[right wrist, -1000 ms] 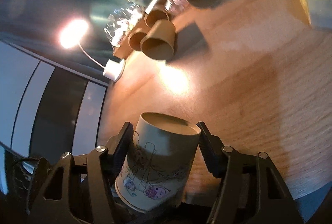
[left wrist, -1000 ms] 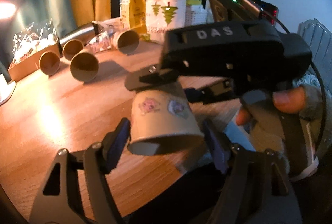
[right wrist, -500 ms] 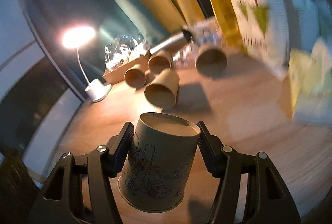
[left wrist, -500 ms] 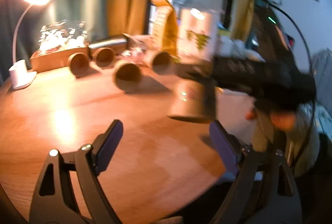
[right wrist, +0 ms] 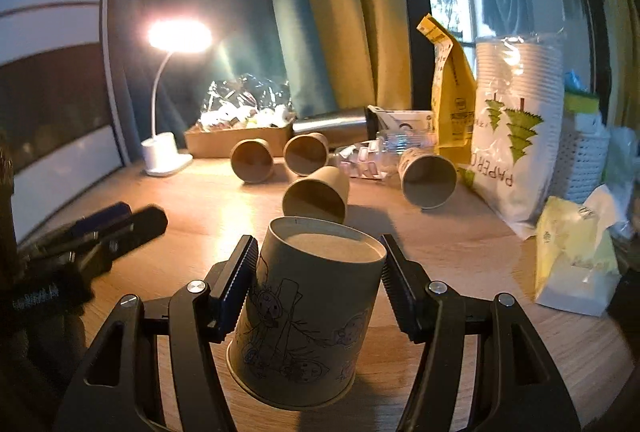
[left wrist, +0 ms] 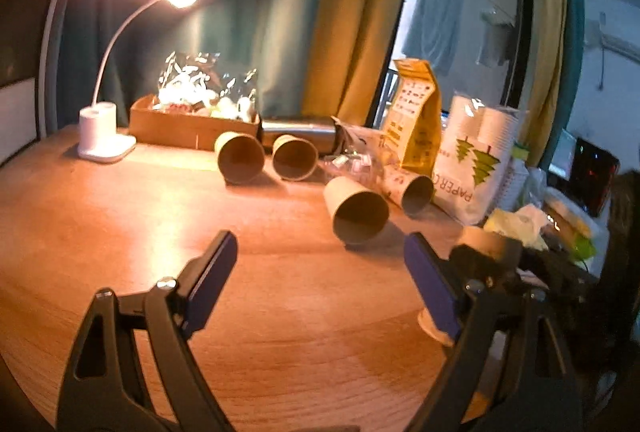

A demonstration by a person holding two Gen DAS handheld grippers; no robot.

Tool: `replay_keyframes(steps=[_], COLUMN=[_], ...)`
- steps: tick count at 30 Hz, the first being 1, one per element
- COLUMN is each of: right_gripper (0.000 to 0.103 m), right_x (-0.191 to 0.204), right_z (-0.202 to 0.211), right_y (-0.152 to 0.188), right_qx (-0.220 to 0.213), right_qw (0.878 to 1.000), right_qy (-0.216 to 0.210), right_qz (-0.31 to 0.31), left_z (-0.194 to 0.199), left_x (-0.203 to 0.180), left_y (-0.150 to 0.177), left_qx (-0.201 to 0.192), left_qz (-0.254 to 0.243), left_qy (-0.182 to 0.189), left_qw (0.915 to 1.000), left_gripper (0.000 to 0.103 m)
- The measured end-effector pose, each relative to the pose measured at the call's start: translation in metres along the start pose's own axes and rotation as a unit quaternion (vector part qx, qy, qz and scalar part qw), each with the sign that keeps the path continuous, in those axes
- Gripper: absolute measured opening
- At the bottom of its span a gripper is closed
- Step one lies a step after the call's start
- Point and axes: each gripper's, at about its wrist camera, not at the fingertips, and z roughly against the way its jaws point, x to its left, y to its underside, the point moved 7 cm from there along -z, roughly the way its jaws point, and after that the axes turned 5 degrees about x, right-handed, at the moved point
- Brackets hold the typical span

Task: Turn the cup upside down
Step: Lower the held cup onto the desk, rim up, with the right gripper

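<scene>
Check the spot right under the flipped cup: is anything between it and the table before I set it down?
Nothing visible is. The right gripper holds the printed paper cup base up, rim low over bare wooden table. The nearest fallen cup lies farther back, and the left gripper sits off to the side, clear.

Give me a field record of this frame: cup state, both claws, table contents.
cup: illustrated paper cup, base up, mouth down, slightly tilted
cup contact with table: cannot tell
right claw: shut on the cup's upper wall
left claw: open, nothing between its fingers
table: wooden
other cups: four plain paper cups lying on their sides, nearest
back of table: lit desk lamp, cardboard box, steel flask, yellow bag, paper cup pack
</scene>
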Motion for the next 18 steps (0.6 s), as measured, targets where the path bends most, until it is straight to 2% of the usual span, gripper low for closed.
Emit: replay_keyframes(steps=[5, 18], right_gripper=[0.064, 0.064], right_x=[0.009, 0.006], right_z=[0.001, -0.009], right_y=[0.003, 0.016], right_qx=[-0.018, 0.015], right_qw=[0.999, 0.998], right_qy=[0.028, 0.055], right_qz=[0.038, 0.034], left_z=[-0.002, -0.012], left_x=[0.003, -0.005], left_y=[0.0, 0.006], left_qx=[0.003, 0.023], left_qz=[0.002, -0.012], left_qy=[-0.001, -0.006], left_qw=[1.0, 0.9996], left_gripper=[0.086, 0.087])
